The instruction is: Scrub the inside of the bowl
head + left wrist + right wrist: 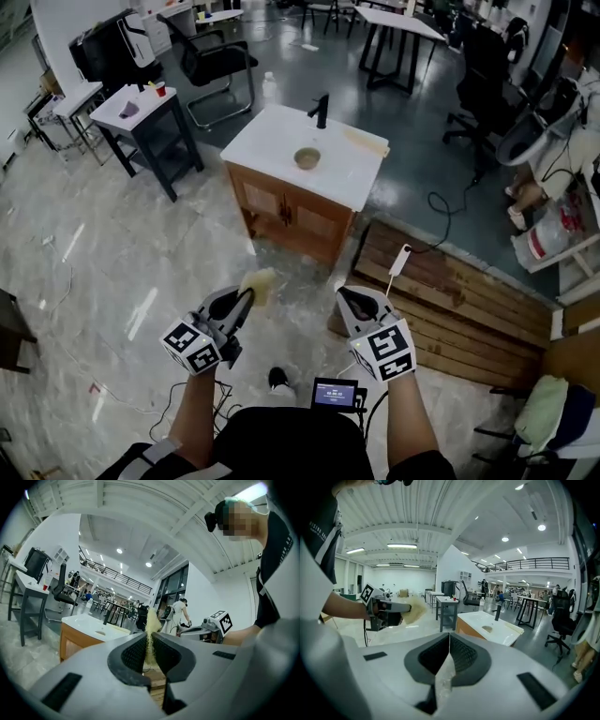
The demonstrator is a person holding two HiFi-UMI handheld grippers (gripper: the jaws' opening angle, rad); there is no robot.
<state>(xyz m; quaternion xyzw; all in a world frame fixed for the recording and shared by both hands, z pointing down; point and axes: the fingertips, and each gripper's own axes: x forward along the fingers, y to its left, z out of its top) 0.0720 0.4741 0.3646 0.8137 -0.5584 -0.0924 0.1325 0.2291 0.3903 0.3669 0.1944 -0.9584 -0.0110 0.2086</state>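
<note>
**A:** What is your left tool (149, 646) doing?

**B:** It's clamped on the yellow sponge (151, 625). The jaws stand narrow, with the sponge pinched between the pads and sticking out past the tips as a ragged tuft. From the head view the tool points forward and a little toward my right tool (449, 641).

**A:** And the right one?

**B:** Its jaws are pressed together. Low in the seam between them sits a clear scrap (443, 677), thin and see-through (film or plastic, I cannot tell which). The two tools are level, side by side and apart, in front of my body.

**A:** Where is the bowl?

**B:** The bowl (307, 157) is well ahead of both tools, far beyond the tips. It stands upright on the white worktop (272, 141), near the middle. A black tap (322, 110) rises just behind it, on the side away from my tools. Neither tool touches the bowl or the worktop.

**A:** What lies between?

**B:** There's glossy floor (131, 272) under and ahead of the left tool. A wooden pallet (450, 291) lies just ahead of the right tool and off to its right. Its far corner comes close to the worktop's wooden cabinet (291, 217).
</note>
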